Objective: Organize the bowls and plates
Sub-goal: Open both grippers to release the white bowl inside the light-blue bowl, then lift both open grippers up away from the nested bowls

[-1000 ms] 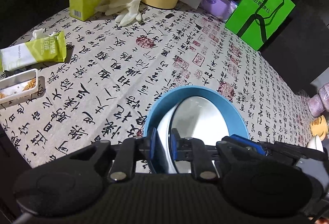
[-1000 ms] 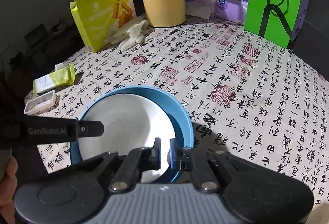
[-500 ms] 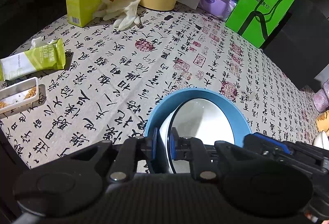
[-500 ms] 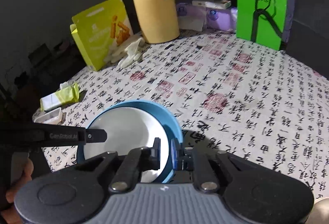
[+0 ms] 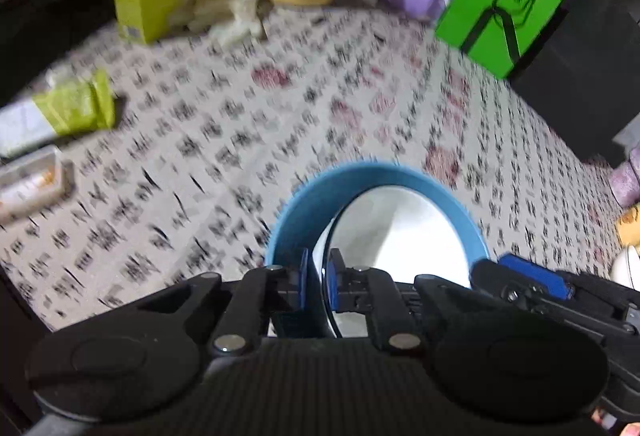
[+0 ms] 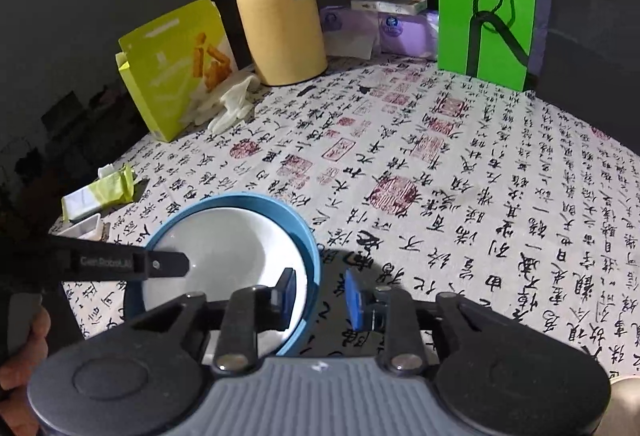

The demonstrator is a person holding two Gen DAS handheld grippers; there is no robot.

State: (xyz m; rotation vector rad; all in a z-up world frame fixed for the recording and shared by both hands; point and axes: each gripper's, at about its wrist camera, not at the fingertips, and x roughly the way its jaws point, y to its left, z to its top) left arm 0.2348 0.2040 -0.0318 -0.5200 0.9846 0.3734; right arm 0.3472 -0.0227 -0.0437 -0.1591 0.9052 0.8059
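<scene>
- Left wrist view: the left hand-held gripper is clamped on the near rim of the blue bowl, one pad outside the wall and one inside, pinching the edge of the white plate nested within. The whole picture is smeared, so detail on the patterned desk is hard to read. The tip of the right hand-held gripper shows at the right, beside the bowl.
- Right wrist view: the right hand-held gripper has just been opening; its jaws now straddle the bowl's rim without pressing, one pad over the white plate, the other clear above the desk. The blue bowl sits near the desk's front edge, with the left gripper's finger reaching across its far side.
- Judgement: with only the left grip carrying the stack, it pays to hold the rim level and move slowly, since the plate lies loose inside the bowl and may slide. The right hand should back straight away so its inner pad does not snag the rim.
</scene>
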